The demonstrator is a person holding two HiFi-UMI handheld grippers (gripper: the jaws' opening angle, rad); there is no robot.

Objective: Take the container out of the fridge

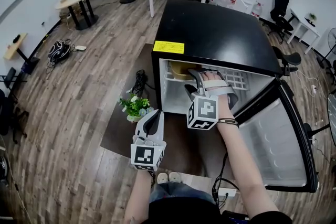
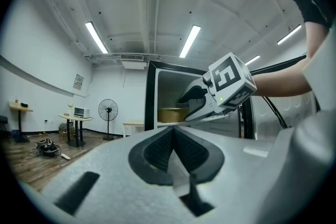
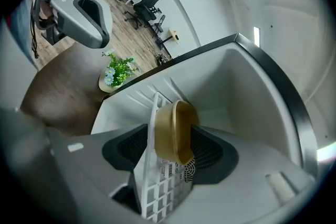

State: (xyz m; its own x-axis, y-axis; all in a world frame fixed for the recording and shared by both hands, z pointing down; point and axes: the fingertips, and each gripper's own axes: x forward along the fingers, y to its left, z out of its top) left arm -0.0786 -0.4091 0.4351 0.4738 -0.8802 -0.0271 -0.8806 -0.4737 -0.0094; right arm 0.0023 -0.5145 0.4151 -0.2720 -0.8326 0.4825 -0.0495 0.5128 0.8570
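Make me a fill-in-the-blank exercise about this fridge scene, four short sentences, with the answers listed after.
1. The door of the black fridge stands ___.
2. The yellow container sits on a white wire ___ inside.
3. The right gripper, jaws apart, reaches into the ___.
4. In the head view, the left gripper, jaws together, hangs outside beside a potted ___.

Answers: open; shelf; fridge; plant
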